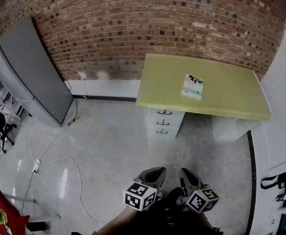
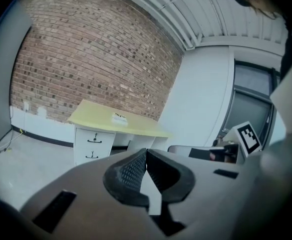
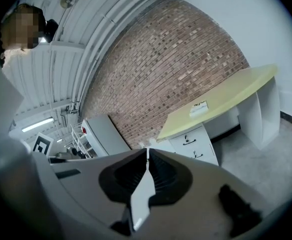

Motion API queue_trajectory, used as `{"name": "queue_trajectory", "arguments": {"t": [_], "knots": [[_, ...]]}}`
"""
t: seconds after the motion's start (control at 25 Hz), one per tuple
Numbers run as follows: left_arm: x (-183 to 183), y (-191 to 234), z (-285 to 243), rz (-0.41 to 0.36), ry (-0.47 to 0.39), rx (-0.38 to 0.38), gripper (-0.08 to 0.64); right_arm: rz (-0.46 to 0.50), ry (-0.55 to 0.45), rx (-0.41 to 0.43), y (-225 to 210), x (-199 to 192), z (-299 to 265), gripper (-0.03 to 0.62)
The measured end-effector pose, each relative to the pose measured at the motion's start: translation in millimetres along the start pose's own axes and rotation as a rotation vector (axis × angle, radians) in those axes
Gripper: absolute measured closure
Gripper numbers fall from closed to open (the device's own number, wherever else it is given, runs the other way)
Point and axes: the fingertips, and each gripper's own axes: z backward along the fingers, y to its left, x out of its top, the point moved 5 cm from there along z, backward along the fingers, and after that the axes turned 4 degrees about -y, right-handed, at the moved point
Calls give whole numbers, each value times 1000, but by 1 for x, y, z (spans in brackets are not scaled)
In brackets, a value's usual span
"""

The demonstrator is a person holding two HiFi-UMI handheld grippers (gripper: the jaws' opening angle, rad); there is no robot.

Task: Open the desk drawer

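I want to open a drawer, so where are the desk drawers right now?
In the head view, the drawers are stacked under the left end of the yellow desk, which stands against the brick wall.

A red brick wall backs the glossy grey floor and a grey cabinet.

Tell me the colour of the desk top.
Pale yellow-green desk top, above white drawers; it shows best in the head view.
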Motion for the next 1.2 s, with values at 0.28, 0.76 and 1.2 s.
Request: {"name": "queue_trajectory", "arguments": {"t": [0.28,0.76,1.2], "knots": [[-3,13,14,96,-25,29,549,9,-7,-14,-4,-1,-7,578],[-2,27,-7,91,-11,51,549,17,-37,-23,-21,8,-25,578],[26,70,-53,98,2,90,550,7,-18,-49,-57,39,-82,578]]}}
